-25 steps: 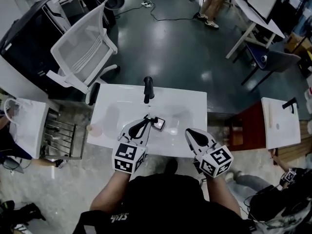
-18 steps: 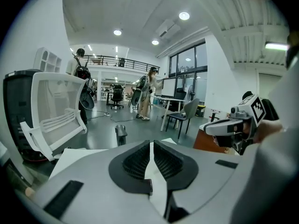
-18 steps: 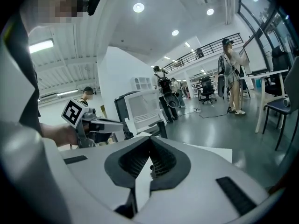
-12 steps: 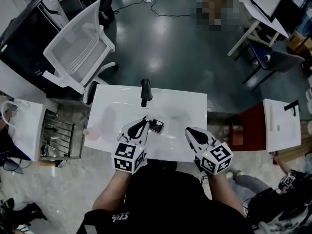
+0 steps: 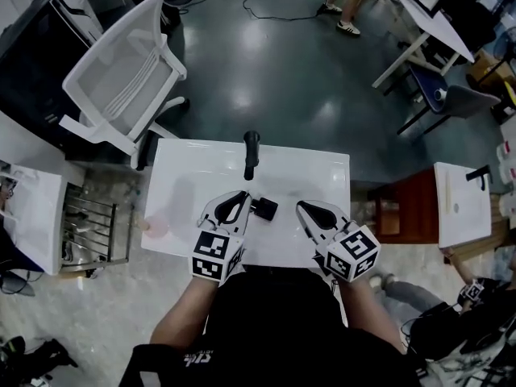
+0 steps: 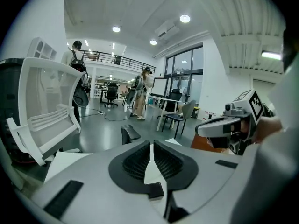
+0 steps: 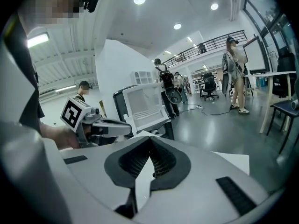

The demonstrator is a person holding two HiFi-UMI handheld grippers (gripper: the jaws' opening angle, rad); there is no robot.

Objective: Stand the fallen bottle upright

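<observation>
**Jaws shut and empty, bottle [image 5: 251, 156] seemingly standing already**

Jaws on the left gripper [image 6: 151, 142] and the right gripper [image 7: 150, 138] are both sitting closed, with only white bench [image 5: 185, 176] showing between them. Should the bottle be needing any righting, I am judging the sound way to be opening wide before reaching, gripping low on the body and letting go only once the base is resting flat — while steering clear of the small dark object [image 5: 265, 209] just beside the left gripper. Dark and slim, the bottle is sitting at the bench's far edge, midway along, well apart from both grippers — apparently rising off the surface, not lying on it
</observation>
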